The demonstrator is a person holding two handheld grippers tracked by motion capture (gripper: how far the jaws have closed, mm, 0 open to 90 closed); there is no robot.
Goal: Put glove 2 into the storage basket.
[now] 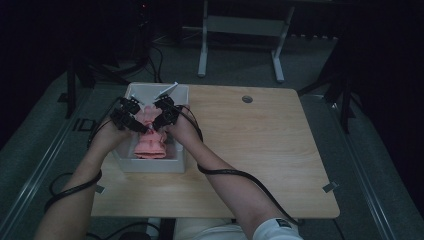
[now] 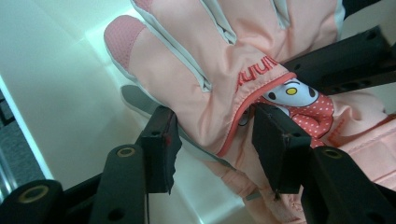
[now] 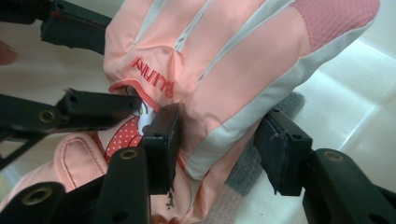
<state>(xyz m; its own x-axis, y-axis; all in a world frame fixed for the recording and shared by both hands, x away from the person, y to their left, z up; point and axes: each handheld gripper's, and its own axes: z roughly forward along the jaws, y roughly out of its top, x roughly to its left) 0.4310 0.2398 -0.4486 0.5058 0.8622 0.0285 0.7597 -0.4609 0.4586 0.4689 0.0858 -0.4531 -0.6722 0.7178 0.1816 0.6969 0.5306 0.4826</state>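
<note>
A pink padded glove (image 2: 196, 60) with white seams, red lettering and a cartoon patch sits in a white bin (image 1: 150, 167) at the table's left. It rests on a second pink glove (image 1: 150, 147). My left gripper (image 2: 217, 144) is open, its jaws straddling the cuff edge of the upper glove, whose fabric touches both pads. My right gripper (image 3: 219, 144) is also open and straddles the opposite side of the same glove (image 3: 224, 70). From above, the left gripper (image 1: 127, 115) and right gripper (image 1: 166, 112) face each other over the bin.
The wooden table (image 1: 260, 150) stretches bare to the right of the bin, with a round cable hole (image 1: 247, 99) near its far edge. A white pointed object (image 1: 167, 90) lies at the bin's far end. A white stand (image 1: 240, 30) is on the floor behind.
</note>
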